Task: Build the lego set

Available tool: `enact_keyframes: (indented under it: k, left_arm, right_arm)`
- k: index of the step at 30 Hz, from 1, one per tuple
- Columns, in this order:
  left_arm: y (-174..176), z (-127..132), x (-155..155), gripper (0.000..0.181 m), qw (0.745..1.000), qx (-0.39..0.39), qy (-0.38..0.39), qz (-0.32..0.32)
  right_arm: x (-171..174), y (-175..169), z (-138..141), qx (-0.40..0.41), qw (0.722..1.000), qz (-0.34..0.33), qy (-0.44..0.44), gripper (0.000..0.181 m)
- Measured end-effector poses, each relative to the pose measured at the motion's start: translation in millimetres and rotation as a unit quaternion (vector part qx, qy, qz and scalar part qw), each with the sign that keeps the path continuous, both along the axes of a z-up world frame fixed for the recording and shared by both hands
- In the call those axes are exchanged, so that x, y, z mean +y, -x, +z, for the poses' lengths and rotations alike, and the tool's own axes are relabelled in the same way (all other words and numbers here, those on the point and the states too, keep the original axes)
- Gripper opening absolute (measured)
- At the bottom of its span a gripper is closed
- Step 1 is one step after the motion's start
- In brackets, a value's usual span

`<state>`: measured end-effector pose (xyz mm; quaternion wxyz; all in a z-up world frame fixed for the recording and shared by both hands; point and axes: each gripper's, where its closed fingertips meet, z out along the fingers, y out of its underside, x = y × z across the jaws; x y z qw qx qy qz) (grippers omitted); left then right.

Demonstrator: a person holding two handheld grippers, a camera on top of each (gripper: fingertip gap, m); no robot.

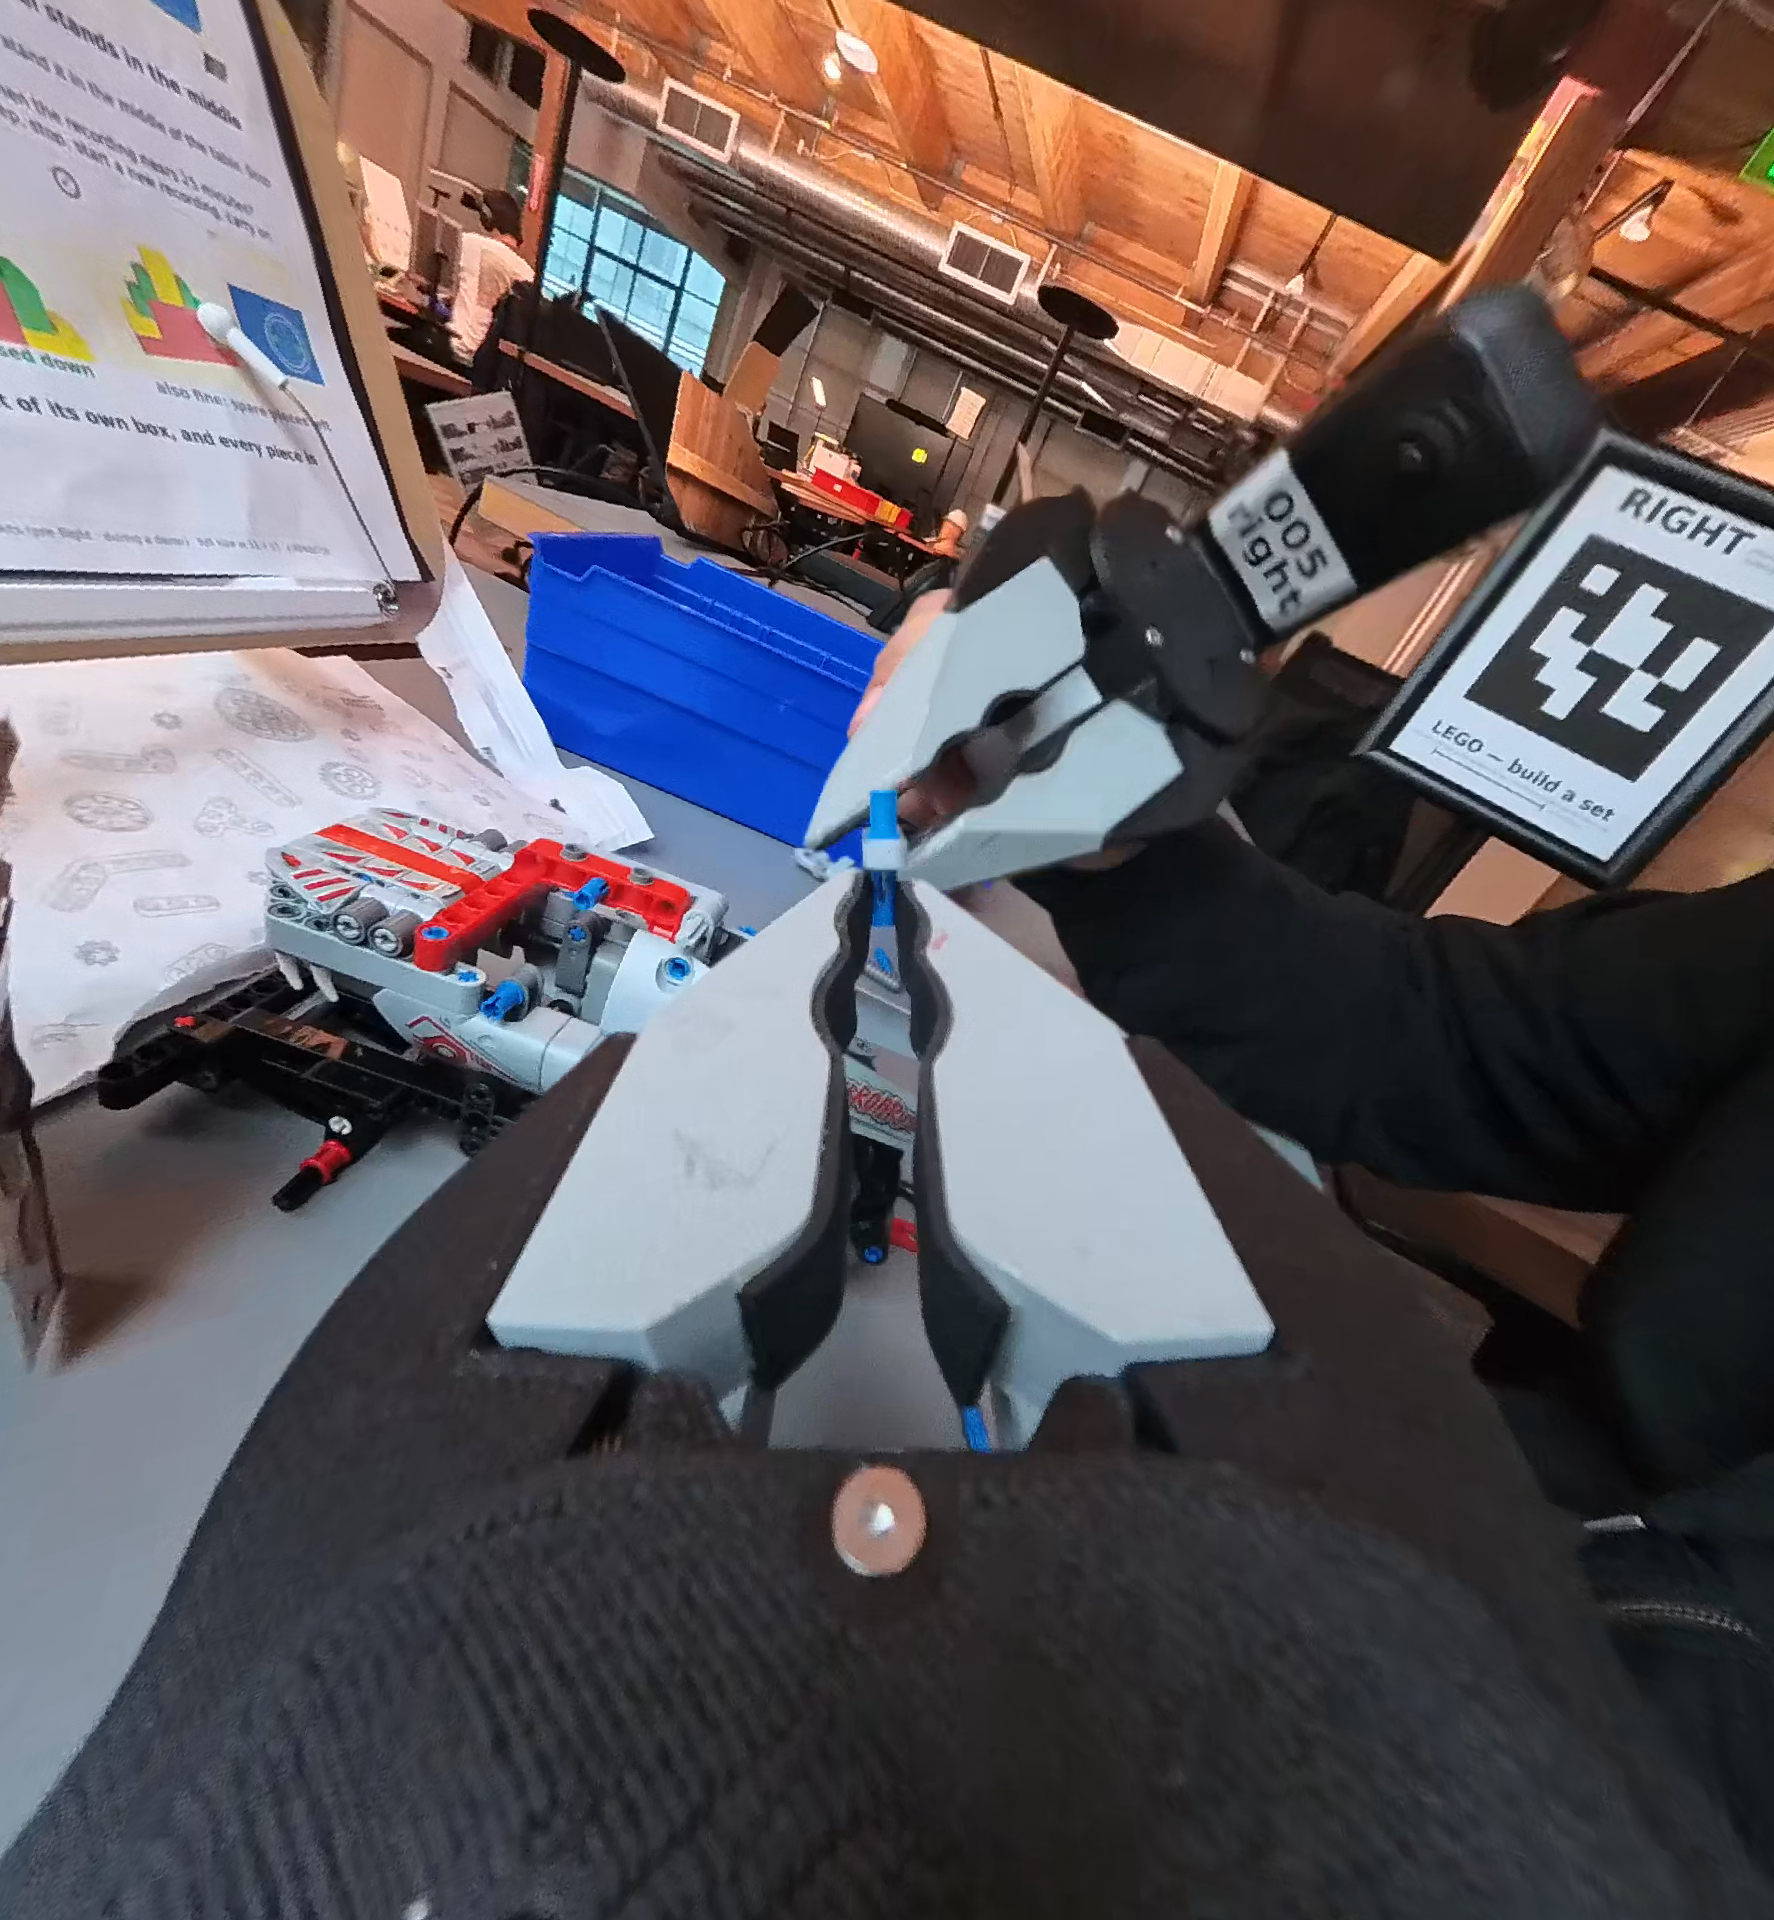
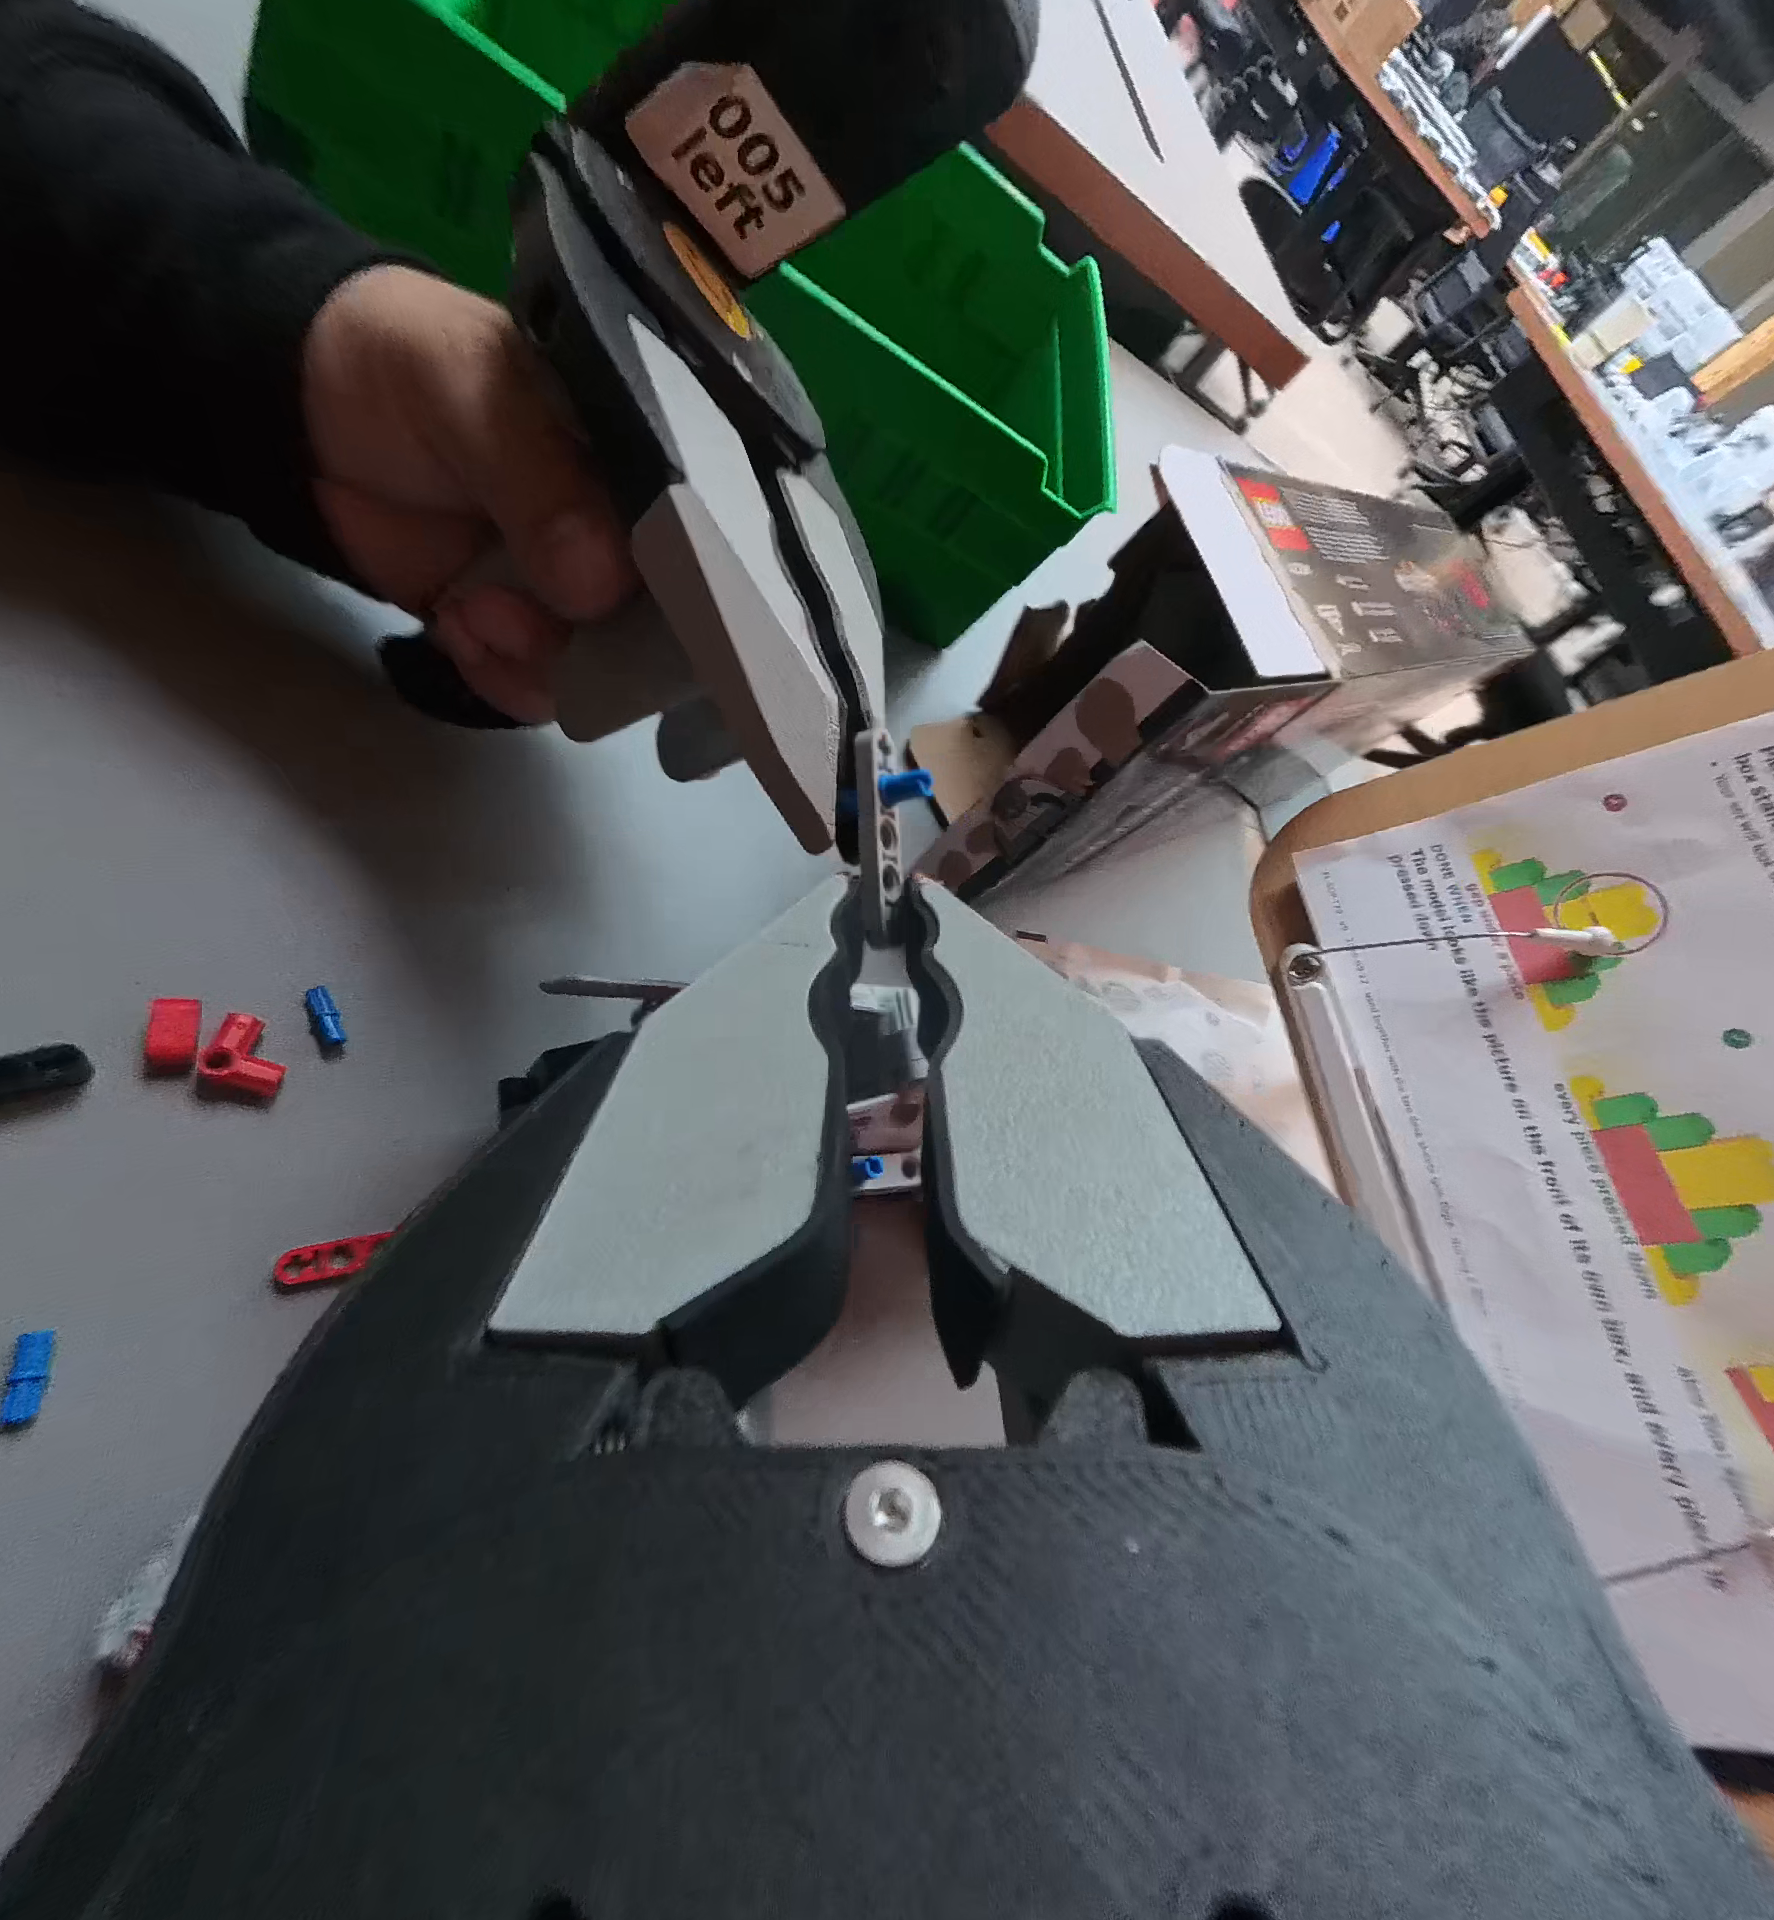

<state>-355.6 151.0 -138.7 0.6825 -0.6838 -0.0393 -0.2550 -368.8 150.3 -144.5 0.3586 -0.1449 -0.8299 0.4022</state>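
Note:
My left gripper [image 1: 878, 883] is shut on a blue pin [image 1: 884, 916]. My right gripper [image 2: 878, 888] is shut on a short grey beam [image 2: 879, 821] with holes. The two grippers meet tip to tip above the table. In the right wrist view the blue pin [image 2: 904, 784] sticks through the beam, with the left gripper [image 2: 847, 821] coming in from the upper left. In the left wrist view the right gripper [image 1: 857, 847] comes in from the upper right and the beam [image 1: 883, 854] shows edge-on. The partly built red, grey and black model [image 1: 488, 935] lies on the table to the left.
A blue bin [image 1: 696, 675] stands behind the model, a green bin [image 2: 966, 416] and the set's box [image 2: 1382, 582] farther off. Loose red pieces [image 2: 208, 1049], blue pins [image 2: 325, 1013] and a black beam [image 2: 5, 1075] lie on the table. An instruction board [image 2: 1589, 1143] stands beside.

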Motion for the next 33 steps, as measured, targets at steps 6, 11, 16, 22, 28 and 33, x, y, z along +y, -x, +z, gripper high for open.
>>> enact_keyframes:
  k: [6,11,16,22,28,33]
  left_arm:
    - [-2,9,-3,0.003,0.999,0.024,-0.035,0.005]
    - [-4,7,0,0.003,0.998,0.049,-0.033,0.013]
    - [-4,10,1,0.002,0.997,0.057,-0.042,0.024]
    - [-4,7,2,0.003,0.998,0.052,-0.031,0.023]
    - [5,5,-5,0.02,0.994,0.105,-0.012,0.043]
    - [5,11,-7,0.021,0.994,0.092,-0.029,0.047]
  right_arm:
    - [-1,-6,20,-0.12,0.968,0.048,0.217,0.011]
    - [-11,-12,42,-0.199,0.899,0.105,0.376,0.017]
    - [-10,-6,32,-0.206,0.904,0.08,0.365,0.008]
    - [-17,-4,24,-0.204,0.913,0.067,0.346,0.004]
    - [-7,-3,34,-0.229,0.889,0.067,0.391,0.002]
    - [-12,-5,23,-0.246,0.898,0.065,0.359,0.003]
